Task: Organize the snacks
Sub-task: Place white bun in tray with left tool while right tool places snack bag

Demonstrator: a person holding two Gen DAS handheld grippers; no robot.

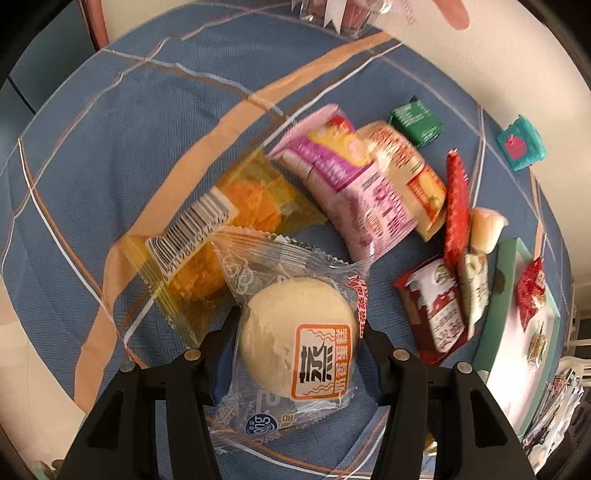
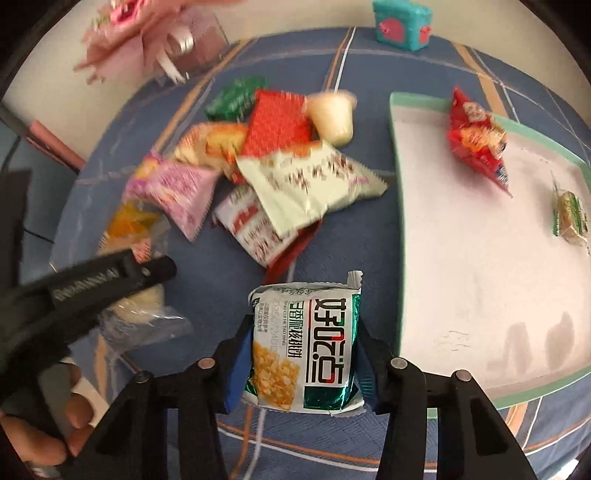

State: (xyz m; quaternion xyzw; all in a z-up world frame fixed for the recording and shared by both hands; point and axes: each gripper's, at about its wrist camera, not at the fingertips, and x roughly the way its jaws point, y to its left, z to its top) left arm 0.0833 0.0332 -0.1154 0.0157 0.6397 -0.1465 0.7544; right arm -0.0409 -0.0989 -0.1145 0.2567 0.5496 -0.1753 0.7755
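Observation:
My left gripper (image 1: 297, 326) is shut on a wrapped pale steamed cake (image 1: 299, 336) and holds it above the blue cloth; it also shows at the left of the right wrist view (image 2: 147, 273). My right gripper (image 2: 303, 328) is shut on a green and white cracker pack (image 2: 304, 347), just left of the tray (image 2: 397, 221). A pile of snacks lies ahead: a yellow pack (image 1: 221, 243), a pink pack (image 1: 354, 192), an orange pack (image 1: 410, 170), a red stick (image 1: 456, 206), a jelly cup (image 2: 332, 114) and a white pack (image 2: 306, 184).
The white tray with a green rim holds a red packet (image 2: 476, 144) and a small green-wrapped candy (image 2: 570, 218). A teal box (image 2: 402, 24) and a glass with pink ribbon (image 2: 166, 40) stand at the table's far edge. A green packet (image 1: 417, 120) lies behind the pile.

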